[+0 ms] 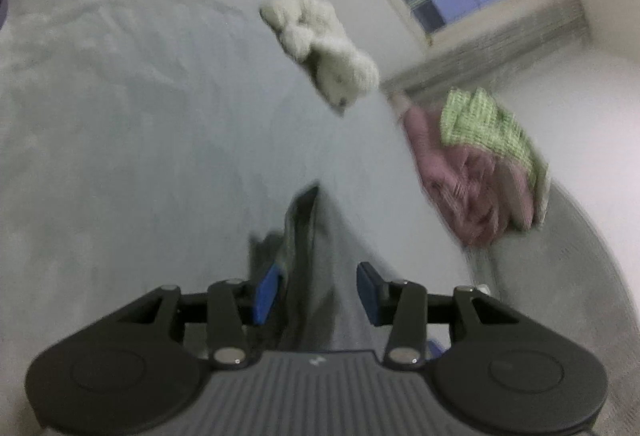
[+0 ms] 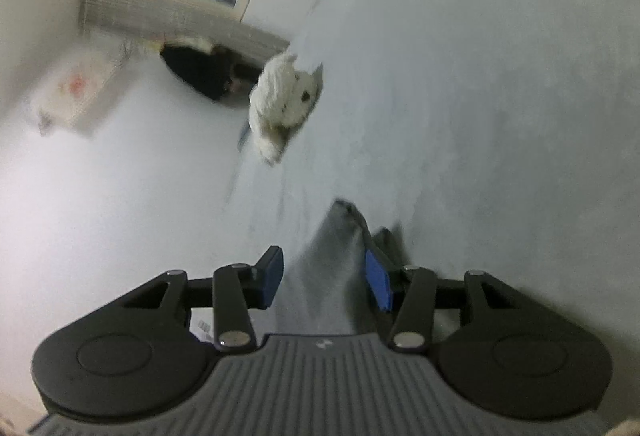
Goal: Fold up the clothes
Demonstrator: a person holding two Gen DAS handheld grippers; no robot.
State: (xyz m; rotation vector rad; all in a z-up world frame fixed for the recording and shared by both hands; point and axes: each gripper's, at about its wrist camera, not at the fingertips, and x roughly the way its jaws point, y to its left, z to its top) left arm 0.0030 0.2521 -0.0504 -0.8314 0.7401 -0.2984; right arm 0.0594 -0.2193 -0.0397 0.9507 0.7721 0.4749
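- A grey fabric garment (image 1: 316, 276) lies on a pale grey bed cover (image 1: 120, 116), running away from both cameras; both views are blurred.
- The left gripper (image 1: 318, 290) stands spread, its blue pads either side of a dark-edged fold of the cloth; no squeeze on it shows.
- The right gripper (image 2: 326, 280) is likewise parted, the cloth between its pads and touching the right pad.
- In both views the garment's long axis runs near to far, narrowing to a corner pointing toward the far end of the bed.
- A fluffy white plush toy (image 2: 282, 104) lies farther off; a pink and green bundle of cloth (image 1: 484, 172) sits far right in the left view.
- Risk, as a judgement: with the jaws this slack the cloth could slip out, or only one layer be caught, skewing the fold.
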